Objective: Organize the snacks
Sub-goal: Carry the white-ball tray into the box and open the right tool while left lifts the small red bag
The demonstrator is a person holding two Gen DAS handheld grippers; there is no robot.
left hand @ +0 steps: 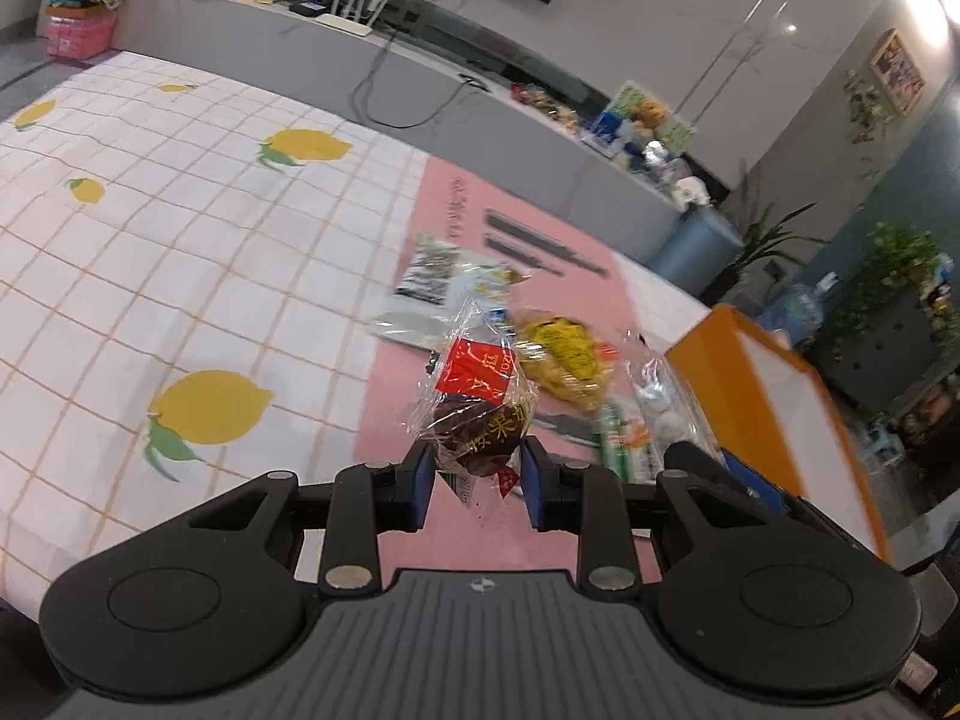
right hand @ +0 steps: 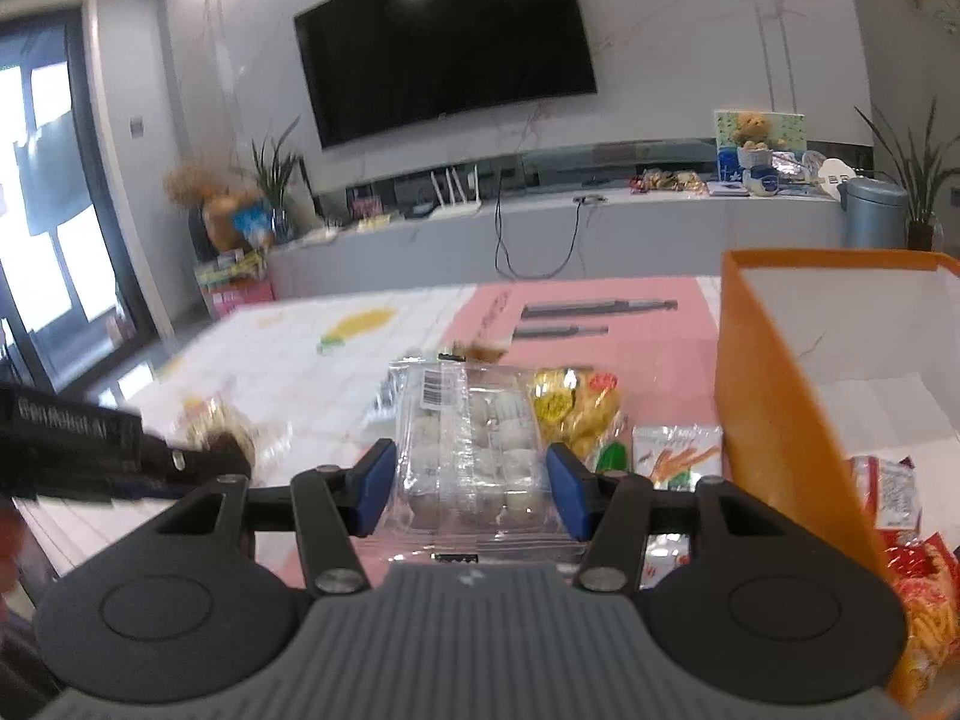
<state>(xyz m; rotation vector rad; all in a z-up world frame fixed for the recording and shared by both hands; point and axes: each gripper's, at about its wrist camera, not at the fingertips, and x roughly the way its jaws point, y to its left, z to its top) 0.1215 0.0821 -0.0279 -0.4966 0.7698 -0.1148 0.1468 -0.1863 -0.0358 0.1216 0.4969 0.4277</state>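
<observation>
My left gripper is shut on a clear-wrapped dark brown snack with a red label and holds it above the pink mat. My right gripper is shut on a clear pack of pale round snacks, raised over the table. An orange box stands at the right, with red snack packets inside; it also shows in the left wrist view. A yellow snack bag, a carrot-print packet and a grey-white packet lie on the mat.
The table has a white lemon-print cloth. Two grey bars are printed on the pink mat. Behind are a grey TV bench, a TV, a grey bin and plants. My left gripper shows blurred at the left of the right wrist view.
</observation>
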